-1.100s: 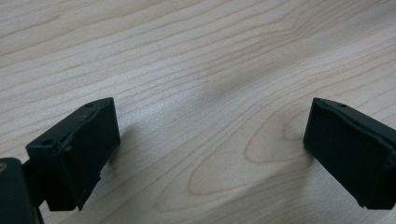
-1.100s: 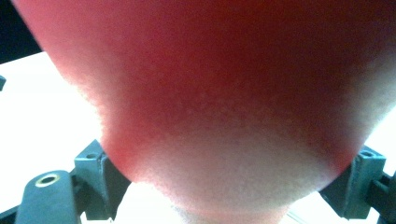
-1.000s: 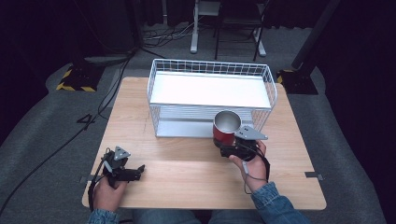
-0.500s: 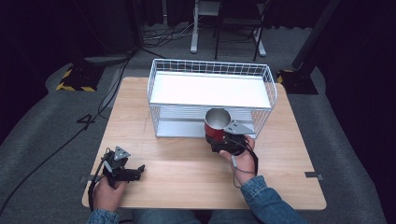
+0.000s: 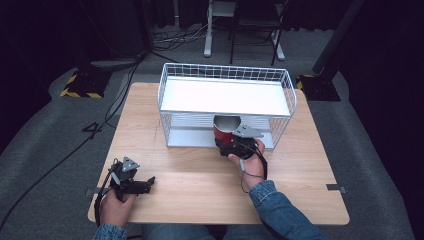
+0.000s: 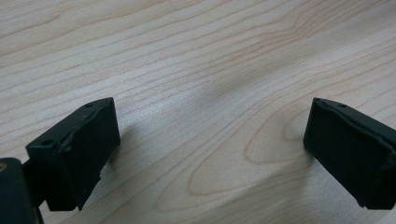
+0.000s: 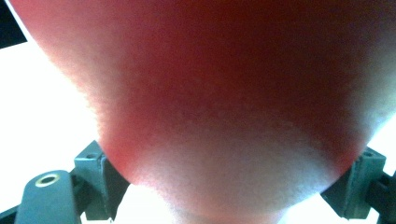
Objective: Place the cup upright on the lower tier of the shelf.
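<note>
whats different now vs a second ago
The right gripper, shut on the red cup, has carried it forward and a little left, from beside the wire rack's front right corner into the opening of its lower shelf. Nothing was taken hold of or let go. The left gripper stayed open, resting on the wooden table; the rack did not move.

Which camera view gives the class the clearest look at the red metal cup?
The high view: the red metal cup shows whole enough to read, open top and red wall, at the white wire rack's lower shelf, held by the right tongs. The right gripper view shows a blurred red wall between the jaws. The left gripper view shows wooden table.
</note>
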The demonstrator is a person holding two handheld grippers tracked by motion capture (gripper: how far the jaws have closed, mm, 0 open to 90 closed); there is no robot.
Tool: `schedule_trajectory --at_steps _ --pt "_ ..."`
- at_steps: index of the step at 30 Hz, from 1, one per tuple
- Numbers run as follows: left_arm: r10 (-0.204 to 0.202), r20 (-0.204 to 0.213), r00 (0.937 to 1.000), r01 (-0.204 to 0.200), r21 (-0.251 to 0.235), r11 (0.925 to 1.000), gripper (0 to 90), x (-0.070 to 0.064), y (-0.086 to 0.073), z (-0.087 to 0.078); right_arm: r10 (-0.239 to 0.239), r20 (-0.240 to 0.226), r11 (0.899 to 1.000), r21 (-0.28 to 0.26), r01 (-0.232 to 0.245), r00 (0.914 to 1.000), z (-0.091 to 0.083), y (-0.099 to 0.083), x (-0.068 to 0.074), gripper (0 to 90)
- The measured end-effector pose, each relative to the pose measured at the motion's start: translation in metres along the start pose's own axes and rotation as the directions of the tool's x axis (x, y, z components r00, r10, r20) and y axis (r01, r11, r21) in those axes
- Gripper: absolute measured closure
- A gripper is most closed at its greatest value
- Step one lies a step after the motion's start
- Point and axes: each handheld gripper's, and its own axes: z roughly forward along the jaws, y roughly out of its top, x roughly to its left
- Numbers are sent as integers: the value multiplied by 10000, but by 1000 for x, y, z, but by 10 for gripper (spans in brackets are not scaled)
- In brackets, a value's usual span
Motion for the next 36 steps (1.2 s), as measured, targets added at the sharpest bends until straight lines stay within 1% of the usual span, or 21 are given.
schedule_trajectory --at_steps 6,7,10,11,12,13,15,16,17,21,25,28,34,36 --pt "3 11 10000 -3 -8 10000 39 0 0 0 67 179 10000 -44 -66 9998 12 1 -3 167" --pt "86 -1 10000 -86 16 10000 39 1 0 0 73 192 10000 -53 -72 9998 13 1 -3 166" --pt "80 2 10000 -80 14 10000 39 1 0 0 130 317 9999 -36 -129 9994 20 1 -6 166" --pt "16 17 10000 -16 6 10000 39 0 0 0 179 347 9998 -64 -177 9992 22 2 -6 166" --pt "95 2 10000 -95 18 10000 39 1 0 0 188 348 9998 -91 -185 9992 23 2 -7 167" --pt "17 18 10000 -18 10 10000 39 0 0 0 181 367 9998 -134 -176 9992 25 2 -8 166" --pt "91 -1 10000 -91 22 10000 39 1 0 0 184 451 9997 -169 -177 9988 29 3 -9 166" --pt "22 14 10000 -22 8 10000 39 0 0 0 209 441 9996 -176 -202 9988 31 3 -10 166" --pt "91 -2 10000 -91 21 10000 39 1 0 0 249 468 9996 -174 -241 9986 32 3 -10 166" --pt "81 -2 10000 -81 22 10000 39 1 0 0 302 572 9992 -286 -286 9979 37 3 -12 166" --pt "10 8 10000 -10 6 10000 39 0 0 0 523 642 9983 -308 -504 9966 43 4 -15 166" --pt "14 7 10000 -14 7 10000 39 0 0 0 633 605 9977 -300 -616 9962 47 3 -15 165" --pt "5 13 10000 -5 8 10000 39 0 0 0 582 647 9982 -148 -574 9962 53 1 -16 165" --pt "-2 2 10000 2 -3 10000 39 0 0 0 758 583 9970 -167 -749 9954 55 0 -16 164"
